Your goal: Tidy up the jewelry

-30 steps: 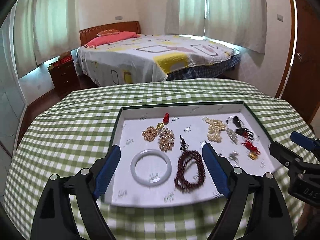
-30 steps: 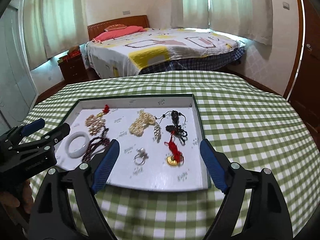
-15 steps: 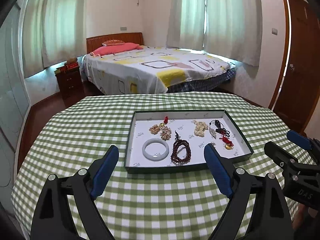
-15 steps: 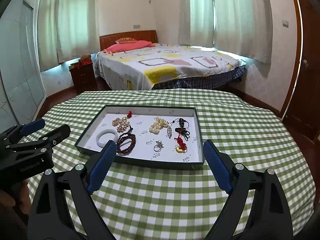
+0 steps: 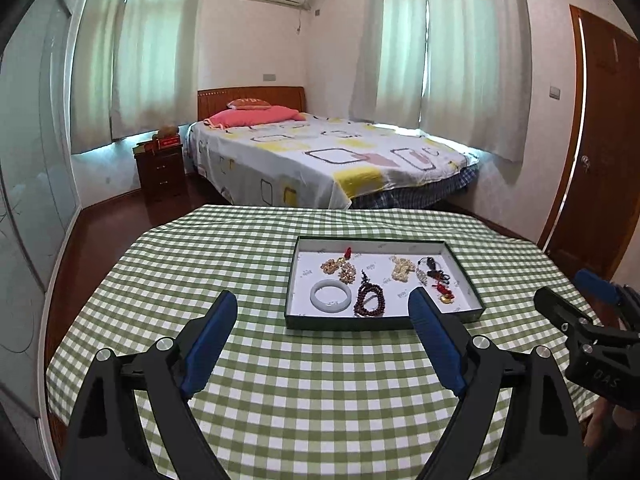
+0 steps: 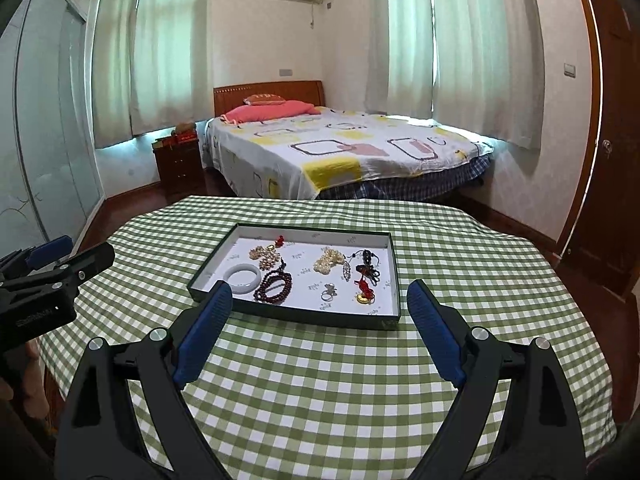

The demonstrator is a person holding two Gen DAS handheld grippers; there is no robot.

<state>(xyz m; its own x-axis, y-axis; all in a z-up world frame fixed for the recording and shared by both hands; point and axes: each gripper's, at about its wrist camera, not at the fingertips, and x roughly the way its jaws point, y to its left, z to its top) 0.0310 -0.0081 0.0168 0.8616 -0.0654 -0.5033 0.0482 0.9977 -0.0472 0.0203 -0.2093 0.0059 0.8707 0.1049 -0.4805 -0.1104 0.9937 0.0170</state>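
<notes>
Bedroom backdrop; a green-checked tablecloth (image 5: 280,392) is covering the table. Sitting on it is the tray (image 5: 464,312), holding a jade bangle (image 5: 330,295), dark bead bracelet (image 5: 370,302), pearl cluster (image 6: 329,261) and ring (image 6: 329,292), all lying separate. Left gripper (image 5: 322,338) and right gripper (image 6: 320,332) are hanging wide, empty, short of the tray's near wall. Judged: arranging is appearing complete or nearly so.

The left tool's (image 5: 322,310) right pad (image 5: 434,344) is covering the tray's (image 5: 384,323) near right corner; the right tool's (image 6: 319,303) left pad (image 6: 204,330) is hiding part of the bangle (image 6: 243,278); the small ring (image 6: 329,292) is showing too small for detail; both tools' handles are running off the bottom edges; the table's (image 6: 320,400) near edge is lying out of view.
</notes>
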